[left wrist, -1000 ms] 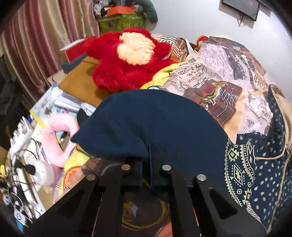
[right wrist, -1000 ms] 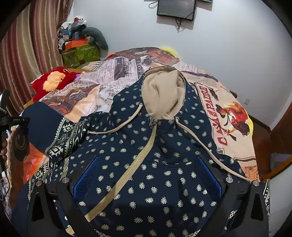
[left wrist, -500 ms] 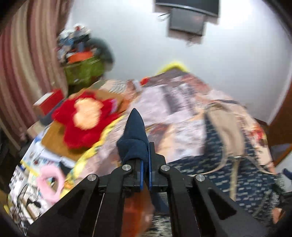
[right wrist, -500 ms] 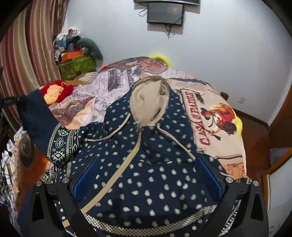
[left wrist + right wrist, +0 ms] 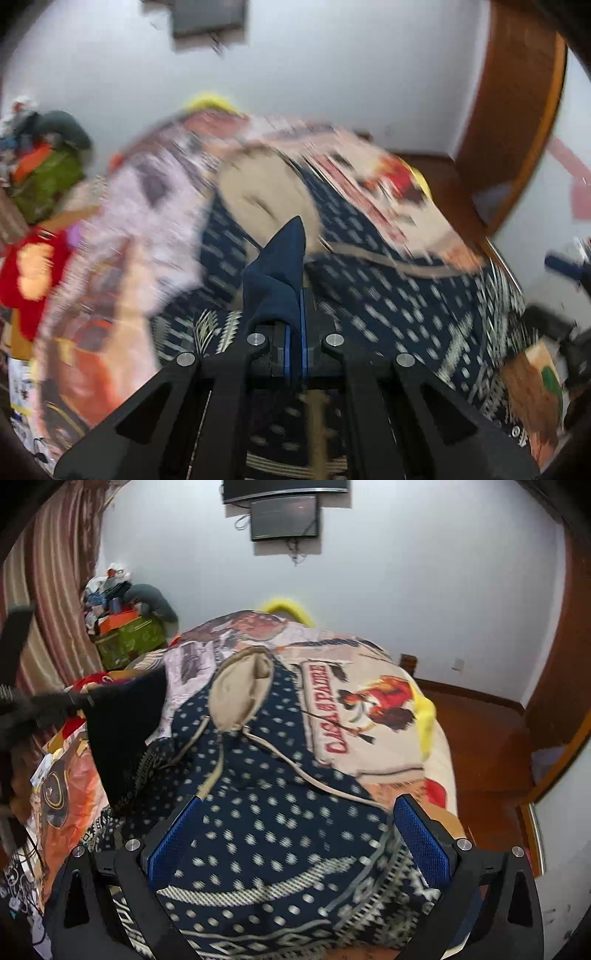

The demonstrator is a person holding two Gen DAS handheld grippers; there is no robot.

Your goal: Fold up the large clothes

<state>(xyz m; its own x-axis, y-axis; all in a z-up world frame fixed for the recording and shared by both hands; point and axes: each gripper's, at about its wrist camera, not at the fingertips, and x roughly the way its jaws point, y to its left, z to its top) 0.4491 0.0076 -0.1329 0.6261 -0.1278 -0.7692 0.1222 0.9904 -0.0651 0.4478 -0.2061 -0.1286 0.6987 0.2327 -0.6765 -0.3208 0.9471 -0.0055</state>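
A navy hoodie (image 5: pixel 280 812) with white dots lies face up on the bed, its beige-lined hood (image 5: pixel 240 690) toward the far wall. My left gripper (image 5: pixel 293 332) is shut on the plain navy cuff of its sleeve (image 5: pixel 280 266), which sticks up past the fingertips. In the right wrist view that sleeve (image 5: pixel 125 731) hangs lifted over the hoodie's left side, with the left gripper a dark blur at the picture's left edge. My right gripper (image 5: pixel 295 812) stands open, its blue pads wide apart above the patterned hem. The left wrist view is blurred by motion.
A printed bedspread (image 5: pixel 369 709) covers the bed. A red plush toy (image 5: pixel 92 681) lies at the bed's left side. A green box (image 5: pixel 129 638) with clutter stands by the striped curtain (image 5: pixel 48 590). Wooden floor (image 5: pixel 480 738) lies to the right.
My left gripper swung the held sleeve from the bed's left edge in over the hoodie's body, rolling as it went. My right gripper rose and drew back, so the patterned hem now shows.
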